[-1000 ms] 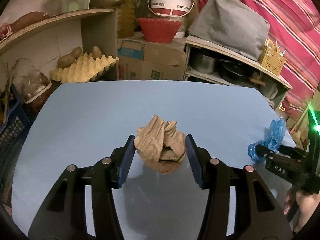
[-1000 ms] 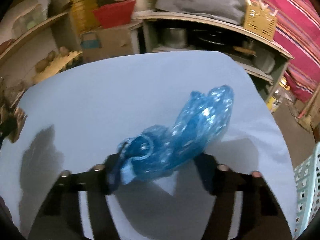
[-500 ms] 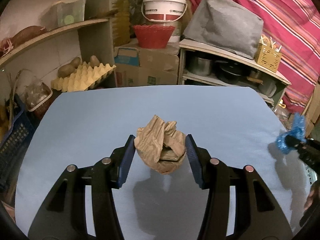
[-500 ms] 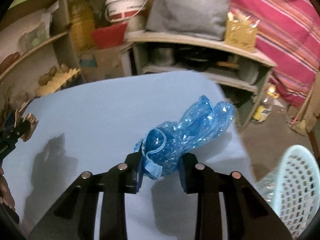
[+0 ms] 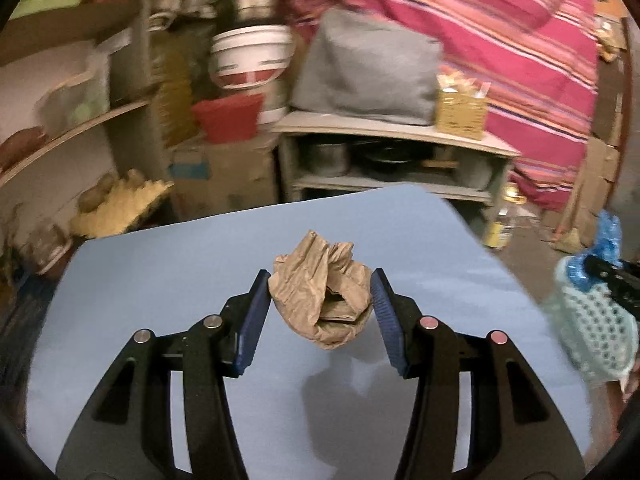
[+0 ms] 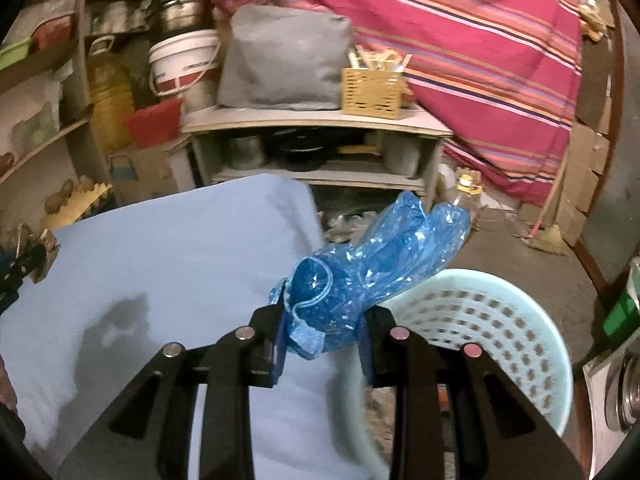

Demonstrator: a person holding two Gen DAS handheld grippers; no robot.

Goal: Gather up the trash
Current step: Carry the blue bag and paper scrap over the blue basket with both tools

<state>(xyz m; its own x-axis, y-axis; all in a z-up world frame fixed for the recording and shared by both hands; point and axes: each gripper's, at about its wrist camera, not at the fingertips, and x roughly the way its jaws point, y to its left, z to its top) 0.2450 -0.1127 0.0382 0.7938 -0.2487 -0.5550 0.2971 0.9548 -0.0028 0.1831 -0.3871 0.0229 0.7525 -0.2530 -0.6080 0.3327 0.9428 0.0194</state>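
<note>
Right wrist view: the right gripper [image 6: 322, 340] is seen clamped at a narrow setting on a crumpled blue plastic bag [image 6: 376, 264], whose loose end sticks forward past the fingertips; the bag is carried clear of the blue table [image 6: 168, 264] and just above the near rim of a pale green perforated basket [image 6: 492, 320] that stands on the floor beside the table's right edge; the basket's interior, as far as it is shown, appears empty, so nothing is judged to have been dropped in yet. In the left wrist view the left gripper [image 5: 320, 312] is held at a middling width, its blue pads pressed on either side of a crumpled brown paper bag [image 5: 320, 304]; the bag is lifted off the table, as its shadow below suggests, and it is well apart from the basket, which appears at the far right edge of that view with the blue bag over it. No other loose trash is seen on the table surface in either view. Both pieces are thus judged picked up; what is left is the release of the plastic bag over the basket, then the carrying across and release of the paper bag.
</note>
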